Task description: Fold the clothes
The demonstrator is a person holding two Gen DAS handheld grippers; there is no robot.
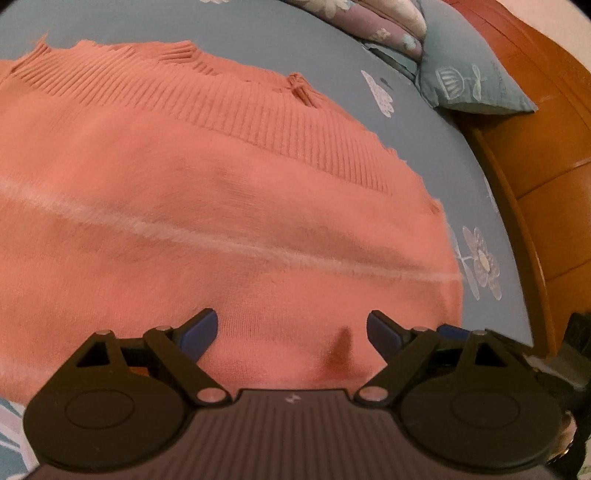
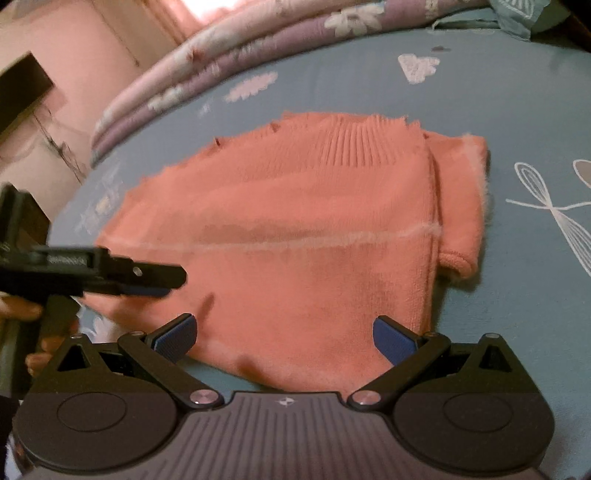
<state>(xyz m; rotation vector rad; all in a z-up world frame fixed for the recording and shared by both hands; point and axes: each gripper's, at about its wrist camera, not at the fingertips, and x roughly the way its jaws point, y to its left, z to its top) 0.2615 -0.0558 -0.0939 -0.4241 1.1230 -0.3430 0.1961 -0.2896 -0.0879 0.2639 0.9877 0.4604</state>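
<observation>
A salmon-pink knit sweater [image 2: 303,229] lies flat on the blue bed sheet [image 2: 498,110], folded into a rough rectangle with its ribbed hem at the far side and a pale stripe across the middle. A folded sleeve [image 2: 461,206] sticks out along its right edge. My left gripper [image 1: 291,332] hovers low over the sweater [image 1: 184,221] near its near edge, jaws wide apart, nothing between them. My right gripper [image 2: 284,338] stands open over the sweater's near edge, pads clear of the cloth. The left gripper [image 2: 151,282] also shows from the side in the right wrist view, at the sweater's left corner.
A folded floral quilt [image 2: 229,62] lies along the far side of the bed. A blue-green pillow [image 1: 469,81] rests by the wooden headboard [image 1: 546,122]. A person's hand [image 2: 22,310] holds the left gripper's handle at the left edge. A pink wall [image 2: 92,33] stands behind.
</observation>
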